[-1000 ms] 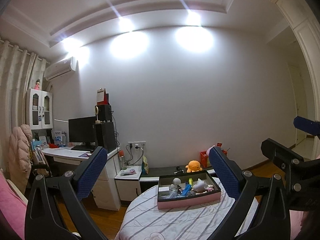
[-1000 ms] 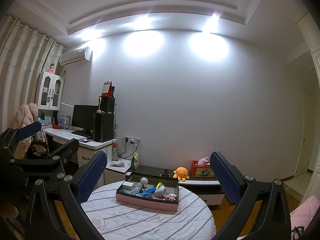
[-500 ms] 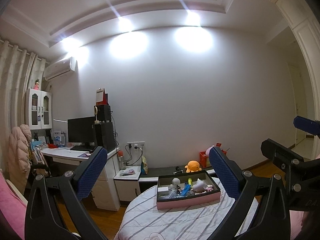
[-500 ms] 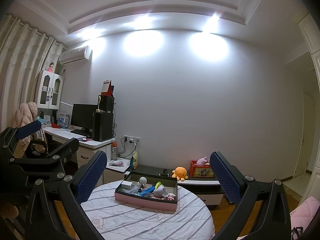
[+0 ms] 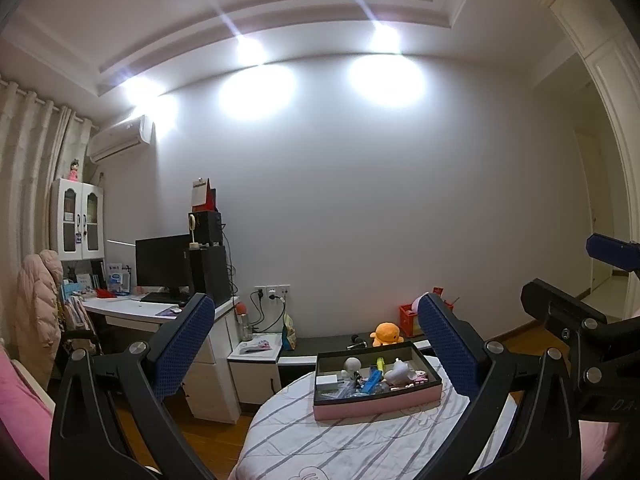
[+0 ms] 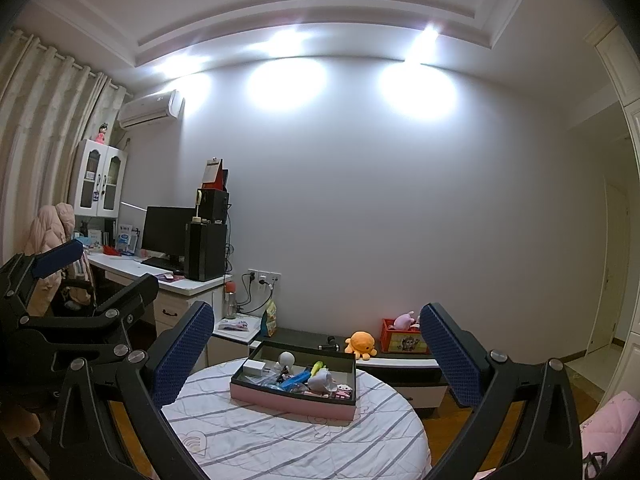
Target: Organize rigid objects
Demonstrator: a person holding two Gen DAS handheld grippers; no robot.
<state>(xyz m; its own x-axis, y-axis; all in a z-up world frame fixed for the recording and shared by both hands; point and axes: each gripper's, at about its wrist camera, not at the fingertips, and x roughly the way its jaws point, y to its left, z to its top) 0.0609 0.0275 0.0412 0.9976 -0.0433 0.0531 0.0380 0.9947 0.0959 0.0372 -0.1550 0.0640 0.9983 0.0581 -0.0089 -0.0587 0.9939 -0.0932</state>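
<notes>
A pink box with a dark rim stands on a round table with a striped white cloth. It holds several small objects: a white figurine, a white charger, a blue item, a yellow-green marker. My left gripper is open and empty, held high and well back from the box. My right gripper is open and empty too, also high and back. Each gripper shows at the edge of the other's view.
A white desk with monitor and speakers stands at the left. A low dark bench behind the table carries an orange plush and a red box. A pink cushion lies at the right.
Both views drifted slightly, so the box sits a little lower and more to the left in the frames. Both grippers stay open and empty.
</notes>
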